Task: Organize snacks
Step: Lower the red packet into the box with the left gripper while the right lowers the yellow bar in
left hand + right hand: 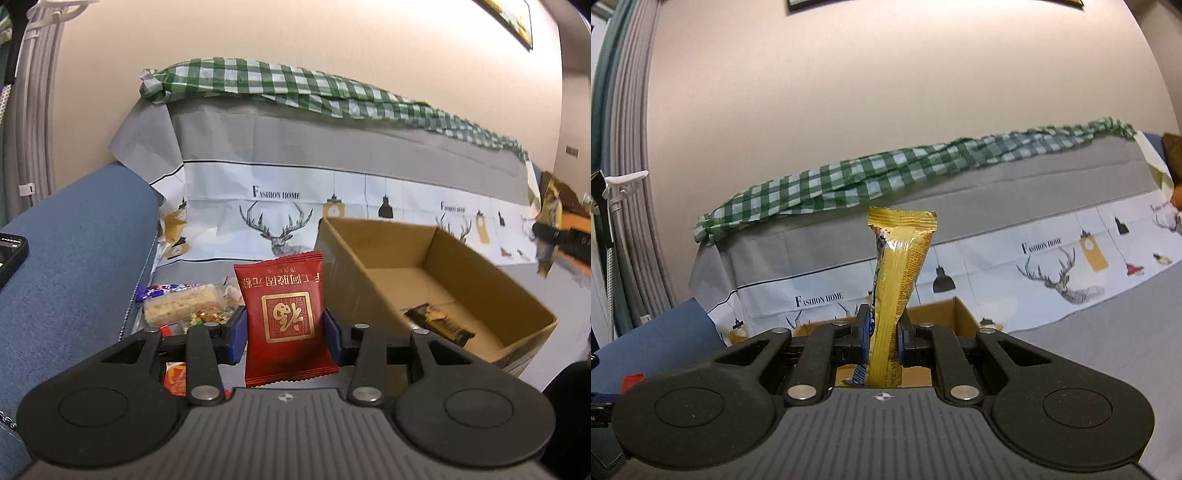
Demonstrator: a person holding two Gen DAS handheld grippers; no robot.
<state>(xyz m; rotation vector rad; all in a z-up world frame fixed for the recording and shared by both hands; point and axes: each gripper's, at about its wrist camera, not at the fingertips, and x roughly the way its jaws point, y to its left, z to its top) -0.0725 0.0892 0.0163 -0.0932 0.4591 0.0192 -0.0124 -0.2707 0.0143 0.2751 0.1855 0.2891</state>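
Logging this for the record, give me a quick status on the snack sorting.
Left gripper holds red packet. Right gripper clamps yellow bar. Cardboard box holds one dark snack. Path clear.

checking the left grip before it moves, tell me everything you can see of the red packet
The red packet is a glossy sealed pouch with crimped, zigzag-cut ends, gold characters across the top and a gold-framed square emblem in the middle. It stands upright between the blue pads of the left gripper, whose jaws press its two side edges. It looks flat and only slightly puffed. A cardboard box sits just to its right, other snacks to its left.
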